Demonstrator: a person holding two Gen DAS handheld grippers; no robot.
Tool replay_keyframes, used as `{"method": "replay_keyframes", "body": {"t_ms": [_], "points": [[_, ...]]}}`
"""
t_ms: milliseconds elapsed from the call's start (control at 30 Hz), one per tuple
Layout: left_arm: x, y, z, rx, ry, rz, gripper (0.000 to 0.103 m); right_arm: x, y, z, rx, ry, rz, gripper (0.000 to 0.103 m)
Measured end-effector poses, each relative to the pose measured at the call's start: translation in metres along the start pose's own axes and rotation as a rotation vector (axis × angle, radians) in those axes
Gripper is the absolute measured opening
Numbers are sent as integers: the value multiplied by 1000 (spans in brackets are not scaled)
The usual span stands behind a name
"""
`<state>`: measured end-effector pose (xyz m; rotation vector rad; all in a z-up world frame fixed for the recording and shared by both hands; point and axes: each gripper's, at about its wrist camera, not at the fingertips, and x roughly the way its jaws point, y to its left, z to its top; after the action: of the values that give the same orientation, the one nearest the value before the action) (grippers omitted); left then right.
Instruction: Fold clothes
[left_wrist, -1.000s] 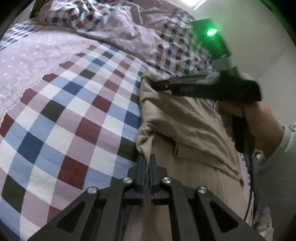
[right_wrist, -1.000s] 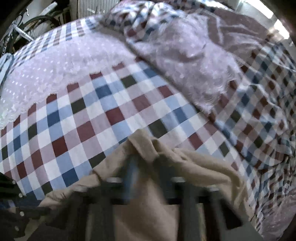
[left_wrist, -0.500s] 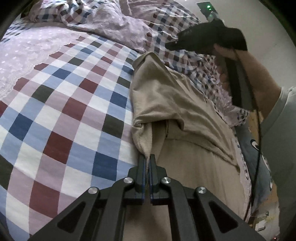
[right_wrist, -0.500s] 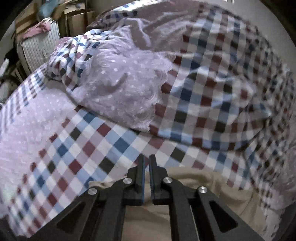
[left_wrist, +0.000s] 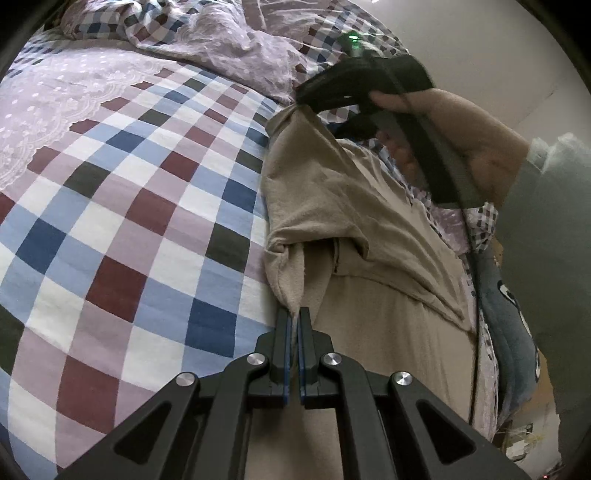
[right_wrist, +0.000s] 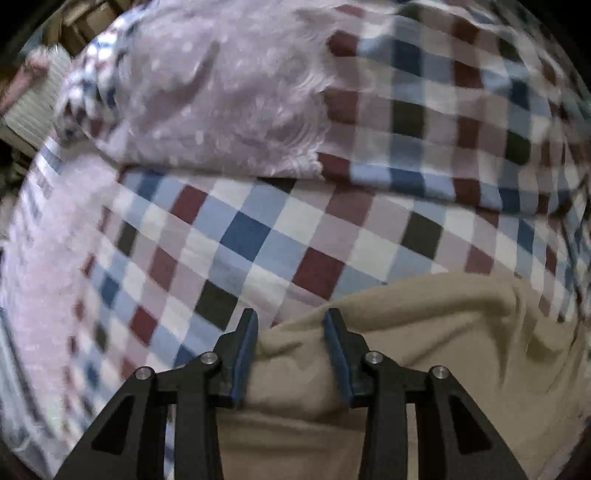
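A beige garment (left_wrist: 369, 206) lies along the right side of the checked bedspread (left_wrist: 147, 206), with its upper layer folded over. My left gripper (left_wrist: 294, 314) is shut on the garment's near left edge. In the left wrist view a hand (left_wrist: 461, 122) holds my right gripper (left_wrist: 303, 94) at the garment's far corner. In the right wrist view the right gripper (right_wrist: 290, 317) points down and its jaws are opening. The garment's corner (right_wrist: 443, 332) lies loose between them, on the checked bedspread (right_wrist: 258, 229).
A crumpled lilac and checked duvet (left_wrist: 240, 37) is heaped just beyond the garment, and fills the top of the right wrist view (right_wrist: 221, 92). A grey sleeve (left_wrist: 546, 221) and a blue-grey cushion (left_wrist: 509, 314) are at the right edge of the bed.
The right gripper carried the garment's corner away to the far end and turned downward, and its jaws have parted. The garment now lies stretched out. The left gripper kept its hold.
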<state>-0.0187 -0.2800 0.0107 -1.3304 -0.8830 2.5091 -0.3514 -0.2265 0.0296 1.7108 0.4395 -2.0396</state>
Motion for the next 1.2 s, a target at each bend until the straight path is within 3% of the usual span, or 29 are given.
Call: {"method": "replay_keyframes", "body": {"t_ms": [33,67,167,267,300,467,567,700,767,967,1033,1133,1200], "points": [[0,0,0,-1,0,-1,1,1,6,0,-31,-8,-41,7],[0,1,0,-2,0,-2,1,-2,8,1,-46,-23,-51,0],[-3,1,1,-4,-20,12,1,-35,-2,5,-5,-174,9,0],[-22,3,6,-12,-130,38,1,-79,-25,5,103,-387,39,0],[-21,6,7,-22,-114,37,1,-82,-30,7,115,-393,61,0],[-7,11,3,-18,-55,77,1,-75,-31,14,68,-298,-8,4],[-8,11,4,-25,-54,76,1,-58,-27,9,54,-188,11,28],[-6,10,5,-38,-52,68,1,-46,18,0,-142,-82,57,33],[-4,6,3,-38,-52,70,1,-43,41,-6,-248,-51,9,37],[0,7,5,-40,-52,64,1,-34,100,-26,-542,63,-176,39],[0,6,5,-36,-53,64,1,-20,110,-33,-616,132,-284,39],[1,2,4,-11,-40,52,1,-2,115,-36,-641,163,-334,37],[3,-3,2,13,-36,56,1,2,115,-33,-621,145,-336,24]]}}
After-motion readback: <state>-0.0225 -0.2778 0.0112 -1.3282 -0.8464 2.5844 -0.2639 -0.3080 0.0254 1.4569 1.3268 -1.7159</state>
